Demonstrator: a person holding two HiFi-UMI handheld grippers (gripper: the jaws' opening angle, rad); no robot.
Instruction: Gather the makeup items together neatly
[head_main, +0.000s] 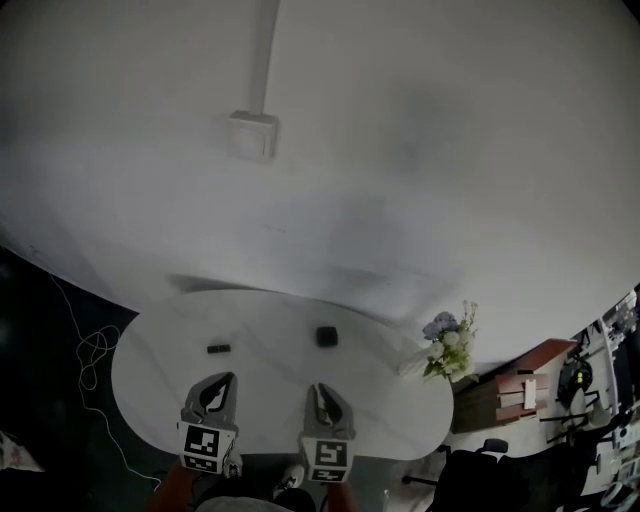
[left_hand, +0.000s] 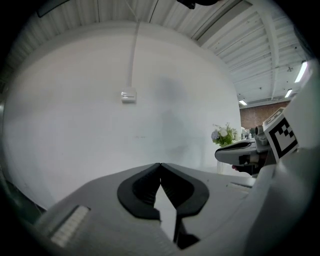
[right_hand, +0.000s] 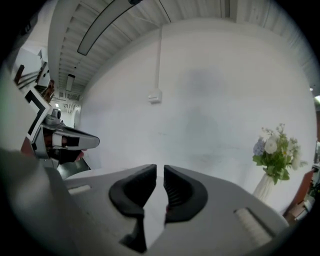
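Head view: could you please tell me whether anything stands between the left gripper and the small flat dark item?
Nothing visible does: only bare white table lies between the left gripper and the flat dark item. The squarish dark item sits apart, to its right.

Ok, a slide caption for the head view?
Left tool and right tool, empty, above a white oval table; flat dark item and dark boxy item apart, flowers at right.

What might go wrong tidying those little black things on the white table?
The white vase of flowers stands near the right edge of the oval white table; a swing might tip it. The small black block and flat black bar are tiny, so they might get knocked off.
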